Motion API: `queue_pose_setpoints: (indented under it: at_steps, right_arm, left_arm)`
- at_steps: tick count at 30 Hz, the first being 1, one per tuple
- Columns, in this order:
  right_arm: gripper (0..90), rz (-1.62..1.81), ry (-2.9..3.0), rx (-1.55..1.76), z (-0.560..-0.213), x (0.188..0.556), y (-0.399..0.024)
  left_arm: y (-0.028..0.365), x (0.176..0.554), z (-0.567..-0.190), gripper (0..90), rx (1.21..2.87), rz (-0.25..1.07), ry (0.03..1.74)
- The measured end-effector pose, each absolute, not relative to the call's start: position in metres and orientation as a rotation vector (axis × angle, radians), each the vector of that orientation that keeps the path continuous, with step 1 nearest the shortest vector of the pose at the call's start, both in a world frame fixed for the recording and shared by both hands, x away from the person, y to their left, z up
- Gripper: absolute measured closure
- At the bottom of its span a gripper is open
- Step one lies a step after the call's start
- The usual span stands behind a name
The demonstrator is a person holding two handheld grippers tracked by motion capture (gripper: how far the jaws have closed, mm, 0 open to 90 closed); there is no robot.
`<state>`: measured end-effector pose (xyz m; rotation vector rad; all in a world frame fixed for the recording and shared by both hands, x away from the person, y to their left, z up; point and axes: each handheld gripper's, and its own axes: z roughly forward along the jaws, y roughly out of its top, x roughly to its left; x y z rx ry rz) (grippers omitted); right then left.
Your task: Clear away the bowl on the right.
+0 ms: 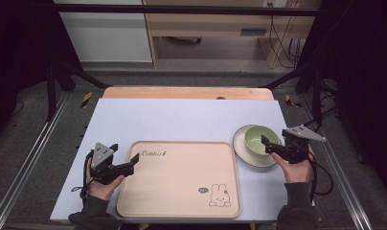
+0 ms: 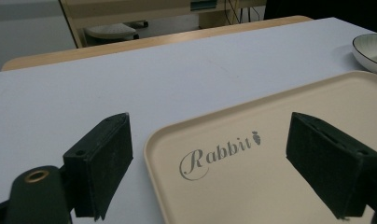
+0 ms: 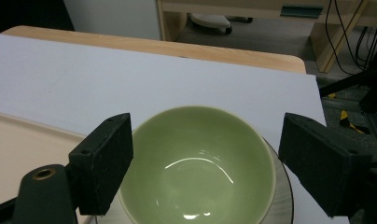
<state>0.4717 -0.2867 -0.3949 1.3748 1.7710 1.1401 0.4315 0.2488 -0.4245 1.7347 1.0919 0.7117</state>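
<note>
A pale green bowl (image 1: 259, 139) stands on a white plate (image 1: 244, 154) at the right of the table. My right gripper (image 1: 268, 145) is at the bowl's near right side. In the right gripper view the right gripper (image 3: 203, 123) is open, its jaws straddling the bowl (image 3: 200, 163); the right pad stands clear of the rim. A beige tray (image 1: 177, 184) printed with a rabbit lies in the middle. At its near left corner my left gripper (image 1: 129, 164) is open. In the left gripper view the left gripper (image 2: 210, 126) straddles the tray's (image 2: 252, 191) rim with nothing between the jaws.
A light sheet (image 1: 182, 120) covers the wooden table, whose far edge (image 1: 187, 92) shows beyond it. Metal frame rails (image 1: 33, 158) run along both sides. In the left gripper view the plate's rim (image 2: 371, 51) shows at the far right.
</note>
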Motion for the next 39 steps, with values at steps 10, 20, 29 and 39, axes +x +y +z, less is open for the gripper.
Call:
queue_pose_setpoints:
  at_steps: [10,20,29,39]
  right_arm:
    - [23.3,1.140,1.744,1.432,-0.390,0.487,-0.291]
    - [27.7,1.080,1.768,1.489,-0.399,0.501,-0.295]
    - [30.5,1.039,1.789,1.538,-0.409,0.507,-0.299]
    - [36.7,0.977,1.814,1.592,-0.419,0.511,-0.303]
  left_arm:
    - [0.249,0.432,-0.424,14.0,1.734,0.713,1.092]
    - [0.248,0.432,-0.425,14.1,1.736,0.709,1.091]
    - [0.248,0.432,-0.426,14.2,1.736,0.705,1.090]
    - [0.248,0.432,-0.426,14.4,1.735,0.705,1.088]
